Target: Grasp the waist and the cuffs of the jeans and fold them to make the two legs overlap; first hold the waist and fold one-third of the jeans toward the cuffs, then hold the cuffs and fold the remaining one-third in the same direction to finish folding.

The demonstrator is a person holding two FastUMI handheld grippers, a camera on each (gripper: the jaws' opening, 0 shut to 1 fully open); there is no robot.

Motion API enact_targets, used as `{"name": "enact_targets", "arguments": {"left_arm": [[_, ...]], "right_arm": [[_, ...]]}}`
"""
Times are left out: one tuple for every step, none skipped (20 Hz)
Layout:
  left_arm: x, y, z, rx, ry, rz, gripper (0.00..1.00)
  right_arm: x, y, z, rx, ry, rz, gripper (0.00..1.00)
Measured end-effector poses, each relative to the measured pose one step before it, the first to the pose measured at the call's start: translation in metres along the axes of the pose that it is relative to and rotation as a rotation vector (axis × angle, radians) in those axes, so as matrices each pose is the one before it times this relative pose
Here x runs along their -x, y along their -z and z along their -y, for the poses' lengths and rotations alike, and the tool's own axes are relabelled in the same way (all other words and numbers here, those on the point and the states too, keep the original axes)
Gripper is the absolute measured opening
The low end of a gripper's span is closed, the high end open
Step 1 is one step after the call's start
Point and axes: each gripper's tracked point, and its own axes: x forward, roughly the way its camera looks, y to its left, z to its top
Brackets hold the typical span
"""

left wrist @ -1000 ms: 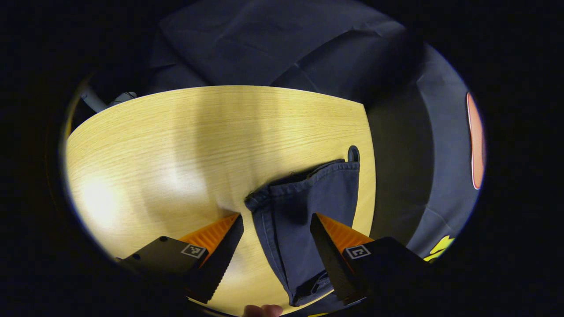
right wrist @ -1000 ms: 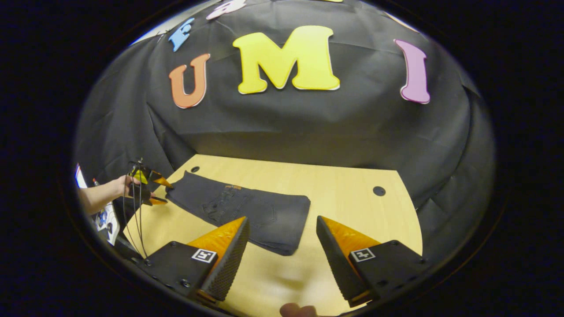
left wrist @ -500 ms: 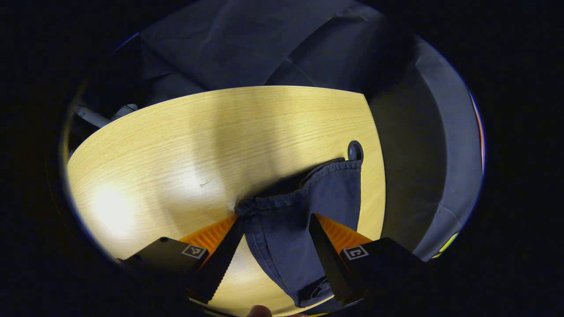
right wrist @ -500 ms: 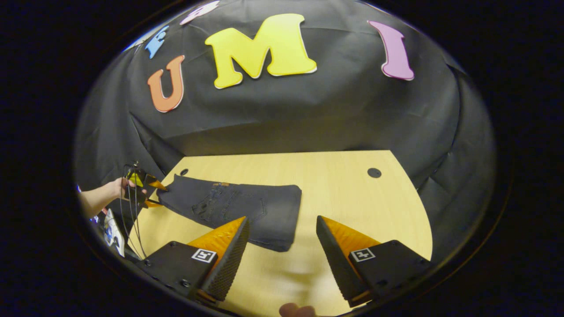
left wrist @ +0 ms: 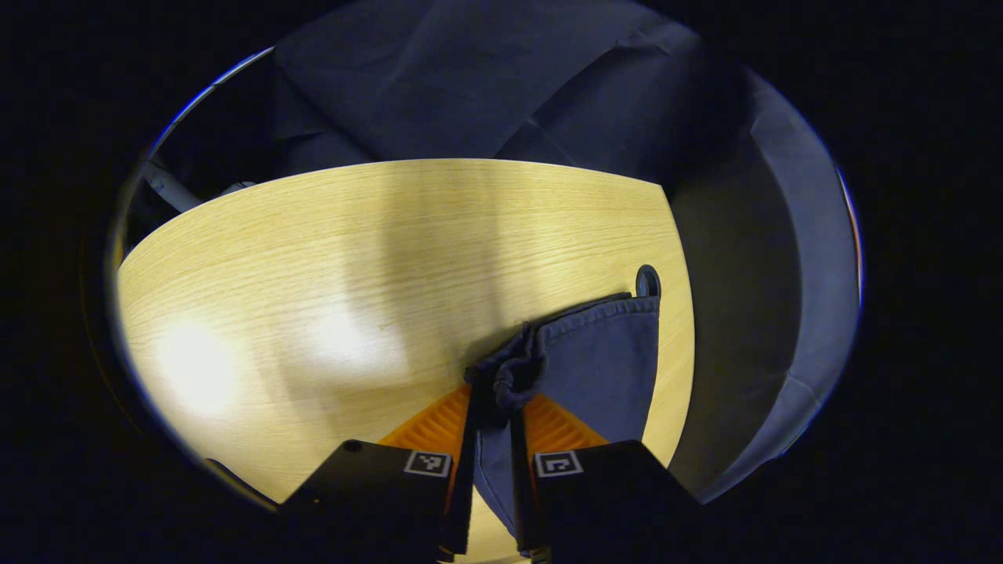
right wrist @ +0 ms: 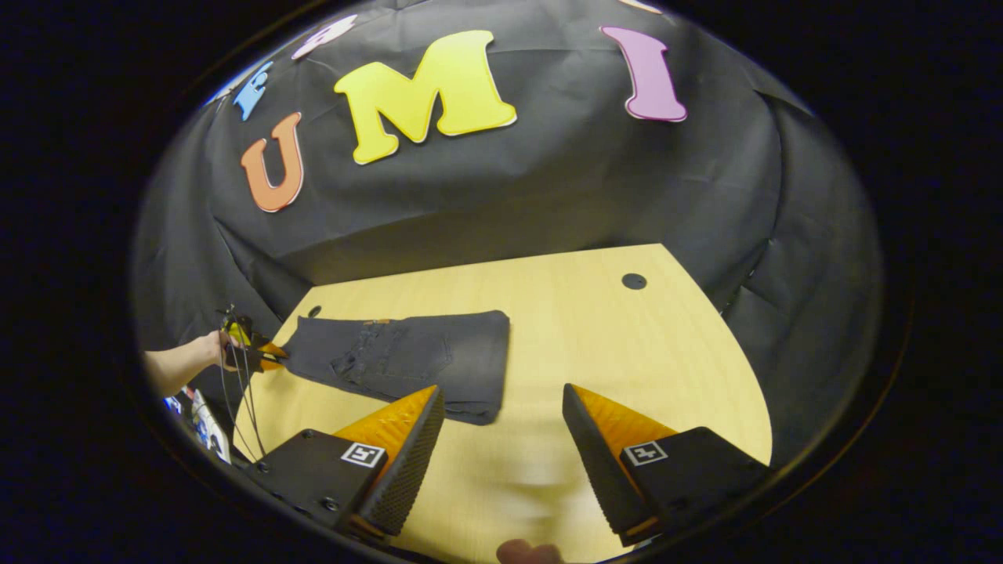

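Observation:
Dark jeans [right wrist: 407, 360] lie lengthwise on the wooden table [right wrist: 595, 329], the right end doubled over with a back pocket facing up. In the left gripper view the hemmed cuff end [left wrist: 603, 352] bunches between my fingers, and my left gripper [left wrist: 492, 395] is shut on it. That same gripper [right wrist: 262, 354] appears at the jeans' far left end in the right gripper view, held by a hand [right wrist: 205, 354]. My right gripper [right wrist: 501, 392] hovers open over bare table, just in front of the folded right end, with nothing between its fingers.
A round cable hole [left wrist: 647, 280] sits by the cuff near the table's edge; another hole [right wrist: 633, 280] lies at the far right. Black cloth walls close in behind the table. Cables [right wrist: 235, 392] hang below the left gripper.
My left gripper closed from open onto the cuff hem, gathering the cloth. The right gripper swung rightward, so the jeans slid left in its view; it stayed open.

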Motion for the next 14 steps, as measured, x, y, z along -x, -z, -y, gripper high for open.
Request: {"name": "enact_targets", "arguments": {"left_arm": [[0.00049,-0.00041,0.00071,-0.01430,0.00216,0.01270,0.19],[-0.00009,0.00071,0.00050,-0.01994,0.00478,0.00957,0.16],[0.00089,0.00029,0.00087,-0.02081,0.00772,0.01302,0.12],[0.00112,-0.00006,0.00185,-0.02208,0.01350,0.01535,0.10],[0.00247,0.00030,0.00351,-0.02462,0.02155,0.01435,0.07],[0.00351,-0.00098,0.00426,-0.02206,0.02644,0.01863,0.06],[0.00751,-0.00095,0.00454,-0.01766,0.02520,0.01671,0.05],[0.00625,-0.00002,0.00583,-0.01877,0.02994,0.01204,0.05],[0.00871,-0.00143,0.00920,-0.02286,0.03032,0.01192,0.05],[0.00954,-0.00168,0.01085,-0.03567,0.03242,0.01417,0.04],[0.01068,-0.00091,0.01240,-0.04503,0.03253,0.01548,0.04],[0.01158,-0.00004,0.01471,-0.04672,0.03540,0.01386,0.04],[0.01226,-0.00042,0.01658,-0.05059,0.03593,0.01617,0.04],[0.01221,-0.00101,0.01794,-0.05375,0.03747,0.02071,0.04]], "right_arm": [[0.00526,0.00280,0.00432,-0.00525,0.00769,-0.00066,0.94],[0.00528,0.00303,0.00278,-0.00959,0.00770,-0.00122,0.94],[0.00471,0.00221,0.00337,-0.00906,0.00643,-0.00050,0.94],[0.00443,0.00198,0.00324,-0.00577,0.00662,0.00393,0.94],[0.00482,0.00024,0.00326,0.00055,0.00834,0.00777,0.92],[0.00380,0.00023,0.00335,0.00873,0.01211,0.01410,0.94],[0.00523,-0.00275,0.00630,0.01915,0.03048,0.02808,0.94],[0.00597,-0.00621,0.00408,0.01611,0.01875,0.03354,0.94],[0.00585,-0.00423,0.00246,0.01009,0.01714,0.02593,0.94],[0.00740,-0.00415,0.00235,0.00563,0.01525,0.02692,0.95],[0.00487,-0.00526,0.00129,-0.00031,0.01418,0.02133,0.95],[0.00227,-0.00418,-0.00122,-0.00224,0.01187,0.02157,0.95],[0.00509,-0.00358,-0.00115,-0.00654,0.00153,0.01474,0.95],[0.00586,-0.00128,-0.00110,-0.00682,-0.00055,0.00946,0.92]]}}
